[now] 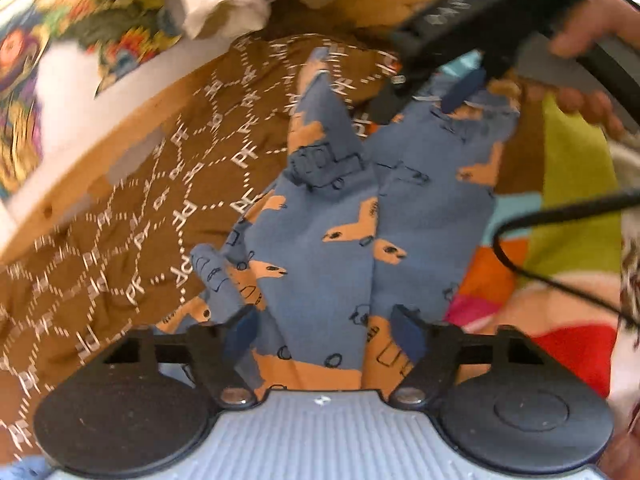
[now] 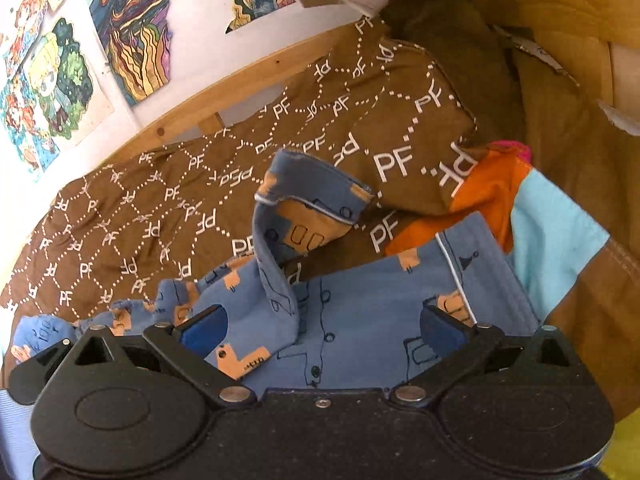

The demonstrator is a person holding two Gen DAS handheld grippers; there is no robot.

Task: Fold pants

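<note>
Small blue pants (image 1: 332,240) with an orange and dark print lie crumpled on a brown bedspread (image 1: 120,240) printed with white "PF" letters. My left gripper (image 1: 326,330) is open, its jaws wide on either side of the near end of the pants. My right gripper (image 2: 324,326) is open too, low over the other end of the pants (image 2: 360,312), where one leg cuff (image 2: 312,196) stands curled up. The right gripper also shows in the left wrist view (image 1: 432,98), at the far end of the pants, held by a hand.
A wooden bed rail (image 2: 240,80) runs behind the bedspread, with colourful drawings (image 2: 128,28) on the white wall. A multicoloured cloth (image 2: 540,216) in orange, light blue and green lies to the right. A black cable (image 1: 560,240) loops at the right. White fabric (image 1: 224,4) hangs above.
</note>
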